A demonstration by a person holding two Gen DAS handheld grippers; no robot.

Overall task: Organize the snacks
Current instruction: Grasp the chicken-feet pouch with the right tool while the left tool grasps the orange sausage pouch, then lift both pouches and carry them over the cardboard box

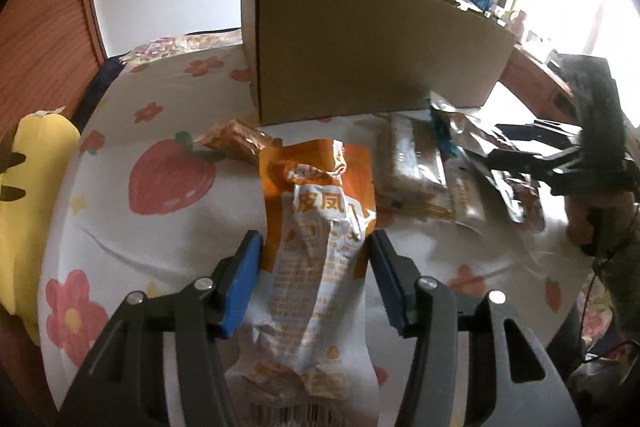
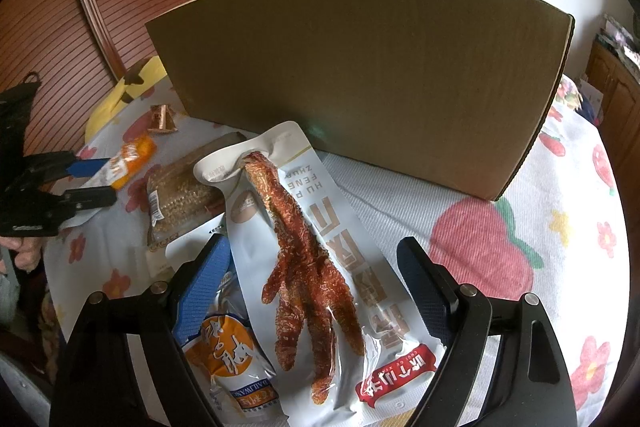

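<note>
Orange snack packet [image 1: 316, 227] clamped between left gripper [image 1: 314, 263] pads above flowered sheet [image 1: 160, 235]; chicken-foot pouch [image 2: 316, 267] lying loose between wide-spread right gripper [image 2: 316, 291] jaws, near cardboard box [image 2: 360, 67].

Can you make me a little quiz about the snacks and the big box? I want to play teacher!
1. True or false: the big brown cardboard box stands behind the snacks on the flowered cloth.
2. What is between the blue pads of the left gripper?
A. a crumpled orange-and-white snack packet
B. a yellow plush toy
C. a copper-coloured wrapper
3. Fill the gap: the white-and-clear packet between the fingers of the open right gripper shows a red-brown chicken ____.

Key: 1 true; 2 A; 3 foot.
</note>
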